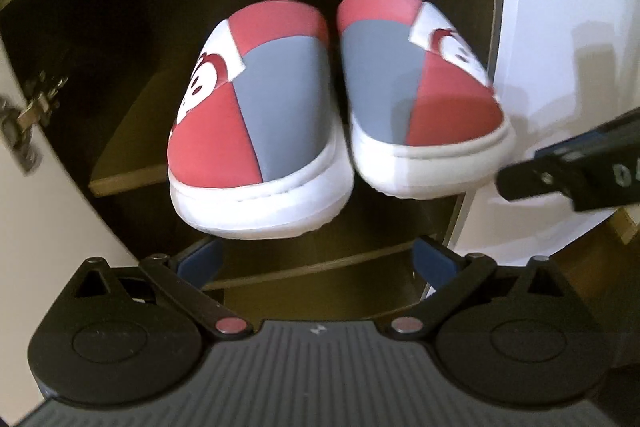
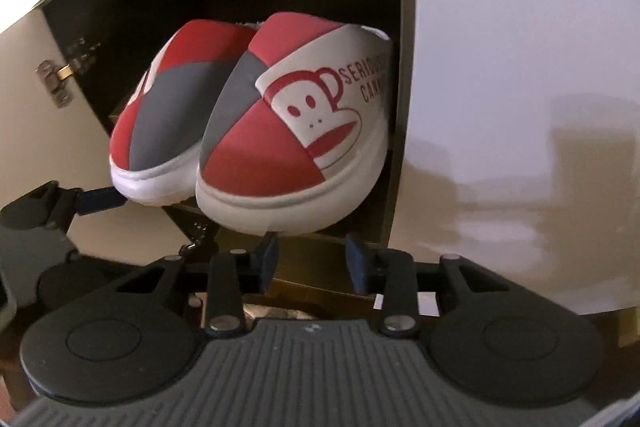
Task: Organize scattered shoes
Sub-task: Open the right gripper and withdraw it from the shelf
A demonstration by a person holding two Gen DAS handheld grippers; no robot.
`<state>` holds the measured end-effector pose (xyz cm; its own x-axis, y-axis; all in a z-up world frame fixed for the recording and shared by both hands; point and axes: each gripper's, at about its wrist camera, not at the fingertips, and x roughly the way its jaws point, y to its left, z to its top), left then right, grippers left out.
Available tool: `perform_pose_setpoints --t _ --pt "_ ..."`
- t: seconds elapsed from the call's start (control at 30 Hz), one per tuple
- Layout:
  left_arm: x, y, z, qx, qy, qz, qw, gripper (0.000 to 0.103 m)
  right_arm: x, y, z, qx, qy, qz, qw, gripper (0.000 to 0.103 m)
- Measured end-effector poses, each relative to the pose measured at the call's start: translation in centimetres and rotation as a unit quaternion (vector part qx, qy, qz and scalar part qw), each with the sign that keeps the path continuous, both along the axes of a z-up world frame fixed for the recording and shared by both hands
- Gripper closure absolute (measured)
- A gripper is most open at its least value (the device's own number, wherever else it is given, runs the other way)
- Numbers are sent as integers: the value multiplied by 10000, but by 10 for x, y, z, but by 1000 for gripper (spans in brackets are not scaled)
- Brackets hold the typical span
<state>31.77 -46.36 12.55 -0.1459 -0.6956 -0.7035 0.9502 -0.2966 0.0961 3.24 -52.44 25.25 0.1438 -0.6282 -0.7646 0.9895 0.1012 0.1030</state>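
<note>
Two red, grey and white slippers with a monkey face sit side by side on a cabinet shelf, toes sticking out over its front edge. The left slipper (image 1: 256, 131) (image 2: 168, 131) lies just beyond my left gripper (image 1: 316, 259), whose blue pads (image 1: 200, 261) stand wide apart and open with nothing between them. The right slipper (image 1: 420, 95) (image 2: 288, 147) is directly above my right gripper (image 2: 313, 257). Its pads (image 2: 268, 255) stand fairly close together with an empty gap. In the right wrist view, one left gripper finger (image 2: 100, 199) reaches just under the left slipper's toe.
The dark cabinet has a wooden shelf (image 1: 128, 179) and another shelf edge lower down (image 1: 312, 267). An open white door with a metal hinge (image 1: 24, 123) (image 2: 56, 79) stands on the left. A glossy white door (image 1: 560, 27) (image 2: 520, 67) lies close on the right.
</note>
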Motion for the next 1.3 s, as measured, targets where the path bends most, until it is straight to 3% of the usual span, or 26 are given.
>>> perform_pose_setpoints --t 0.1,0.17,0.27,0.37,0.53,0.67,0.83,1.03,1.13,1.23,1.27,1.3 --pt "-19 -27 -7 -43 -100 -25 9999 2 -3 -13 6 20 -32 -334 9994 73" --pt "-25 -56 12 -73 -127 -19 9999 2 -1 -21 5 -15 -27 -458 9989 73" --pt "-22 -70 13 -85 -117 -4 9999 2 3 -30 3 -106 -12 -622 9980 73" --pt "-22 -69 9 -125 -246 -105 9996 3 5 -36 3 -170 1 -799 9967 73" --pt "-24 -40 10 -200 -536 -696 9959 4 12 -20 7 -272 52 -474 9985 72" --pt "-22 -21 21 -320 -665 -1047 9918 3 24 -18 5 -299 -71 -151 9994 88" --pt "-39 -42 41 -309 -734 -1160 9901 4 30 -40 -2 -214 -81 -277 9994 91" --pt "-80 -86 54 -365 -635 -1008 9922 3 26 -47 0 -222 -90 -313 9992 90" --pt "-80 -83 56 -246 -548 -770 9952 3 25 -47 1 -252 -81 -258 9993 89" --pt "-77 -67 59 -80 -420 -318 9986 3 10 -24 18 -654 -68 130 9977 88" --pt "-75 -57 61 4 -374 -149 9992 3 5 -15 23 -770 -105 237 9967 84" --pt "-73 -37 63 176 -290 190 9992 3 -5 1 28 -916 -181 458 9946 72"
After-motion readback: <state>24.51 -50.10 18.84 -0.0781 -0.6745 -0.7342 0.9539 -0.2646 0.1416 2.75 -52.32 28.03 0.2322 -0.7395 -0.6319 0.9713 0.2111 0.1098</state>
